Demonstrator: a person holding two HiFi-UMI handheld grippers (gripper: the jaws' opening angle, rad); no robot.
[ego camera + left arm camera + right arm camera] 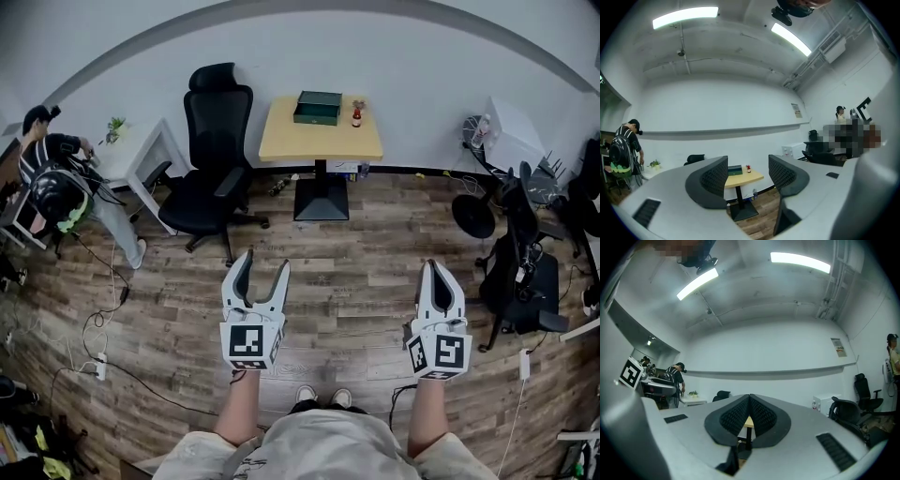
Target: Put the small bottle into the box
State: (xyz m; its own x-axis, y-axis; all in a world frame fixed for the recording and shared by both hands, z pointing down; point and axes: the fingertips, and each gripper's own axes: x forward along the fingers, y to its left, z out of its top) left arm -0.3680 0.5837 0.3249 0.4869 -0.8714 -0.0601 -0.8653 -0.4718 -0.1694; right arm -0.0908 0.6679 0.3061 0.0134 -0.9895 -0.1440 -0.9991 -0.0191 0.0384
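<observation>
Grippers are held side by side above the wooden floor [356, 272], both pointed toward a small yellow table [281, 141] that is set against the far white wall [412, 56]. The left gripper [264, 262] is seen with its jaws spread wide. Nothing is caught between them, and in the left gripper view only the distant table is framed in the gap. The right gripper [437, 268] is shown with its jaws pressed together at the tips, and nothing is held there either.

The small bottle [356, 115] — red-bodied and upright — is found on the tabletop, just beside the right end of the box [318, 107]. The box is dark green and is laid near the table's back edge. The bottle is outside the box, and both are well apart from the grippers.

A black office chair [216, 159] is placed to the left of the table. At the far left a person [42, 141] with a backpack [54, 197] is seen bent over a white desk [131, 155].
</observation>
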